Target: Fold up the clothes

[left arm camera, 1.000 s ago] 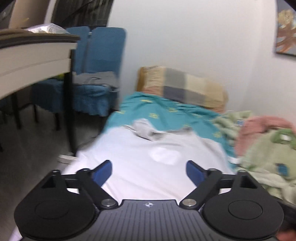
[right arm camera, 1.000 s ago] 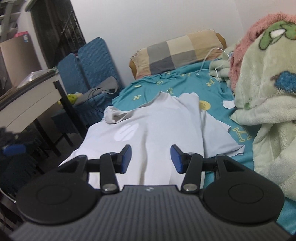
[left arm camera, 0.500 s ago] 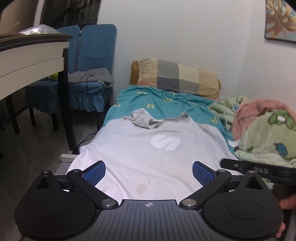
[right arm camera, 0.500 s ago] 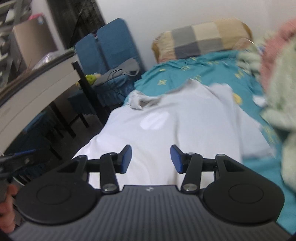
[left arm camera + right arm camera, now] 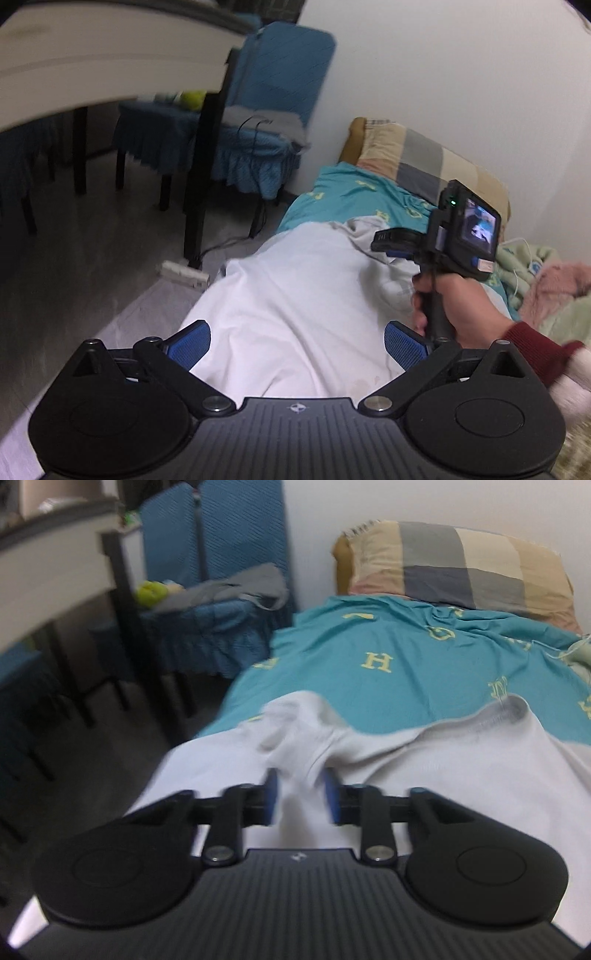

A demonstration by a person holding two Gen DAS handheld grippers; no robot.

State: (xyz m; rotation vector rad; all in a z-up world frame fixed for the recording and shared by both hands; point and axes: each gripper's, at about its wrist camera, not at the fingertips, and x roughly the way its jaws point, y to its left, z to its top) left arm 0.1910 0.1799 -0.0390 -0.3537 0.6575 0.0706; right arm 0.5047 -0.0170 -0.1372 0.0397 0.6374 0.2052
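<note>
A white T-shirt (image 5: 295, 288) lies spread on the teal sheet (image 5: 388, 657), collar (image 5: 509, 712) towards the pillow. My left gripper (image 5: 295, 345) hovers open over the shirt's lower half with nothing between its blue pads (image 5: 188, 343). In the right wrist view my right gripper (image 5: 301, 797) is near the shirt's left shoulder, and its pads (image 5: 271, 794) stand close together with a raised ridge of white cloth between them. The left wrist view shows a hand (image 5: 454, 306) in a red sleeve holding that gripper's handle above the shirt's upper part.
A checked pillow (image 5: 454, 561) lies at the head of the bed. Fleece blankets (image 5: 554, 288) are piled on the right. Left of the bed stand a blue chair (image 5: 266, 110) and a desk (image 5: 74, 55) with black legs. A power strip (image 5: 184, 273) lies on the floor.
My right gripper moved forward and down to the shirt's shoulder and its pads closed in on the cloth. The left gripper swung left and stayed open, and the right hand came into its view.
</note>
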